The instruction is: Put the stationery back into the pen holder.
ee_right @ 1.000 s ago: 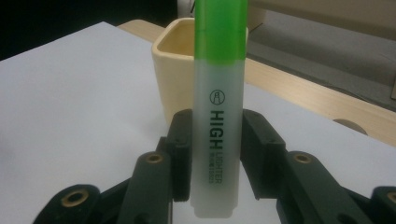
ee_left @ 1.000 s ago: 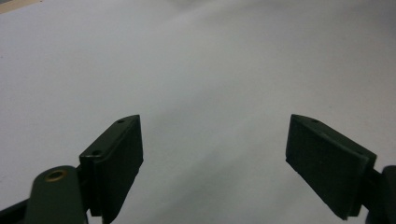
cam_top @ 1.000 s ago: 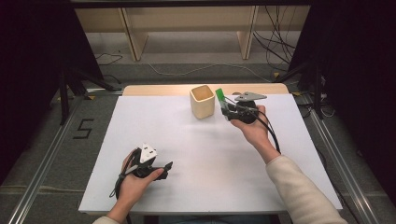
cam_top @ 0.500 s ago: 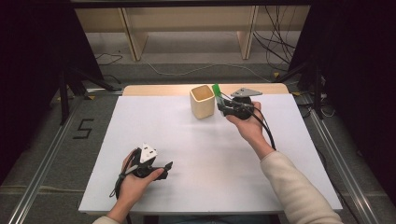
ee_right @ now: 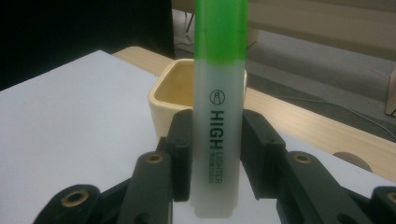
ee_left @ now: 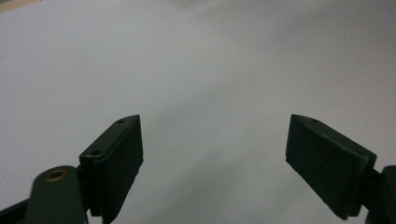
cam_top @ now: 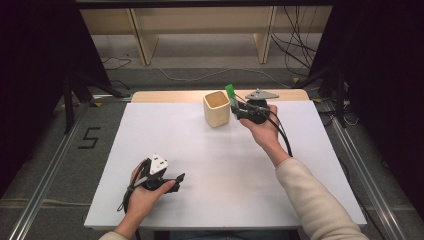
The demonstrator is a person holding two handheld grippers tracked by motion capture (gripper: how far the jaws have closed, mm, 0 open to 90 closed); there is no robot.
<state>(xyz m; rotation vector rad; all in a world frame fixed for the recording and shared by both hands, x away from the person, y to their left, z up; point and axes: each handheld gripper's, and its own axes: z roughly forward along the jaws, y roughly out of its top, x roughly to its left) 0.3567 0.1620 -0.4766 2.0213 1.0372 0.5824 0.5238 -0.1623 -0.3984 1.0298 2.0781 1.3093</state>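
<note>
The right gripper (ee_right: 215,186) is clenching a highlighter (ee_right: 219,116) just beside the cup (cam_top: 216,108); next, lowering it in. The left gripper (ee_left: 212,172) is idling, released.

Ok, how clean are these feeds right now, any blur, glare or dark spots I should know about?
High view: evenly lit white table, surroundings fall into black. Left gripper view: soft, featureless table surface, no glare, left claw jaws dark but sharp-edged. Right gripper view: highlighter print readable between the right claw jaws, cup and background slightly soft, top left corner black.

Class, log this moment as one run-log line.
right gripper: shut on highlighter, beside cup | left gripper: open, over table
</note>
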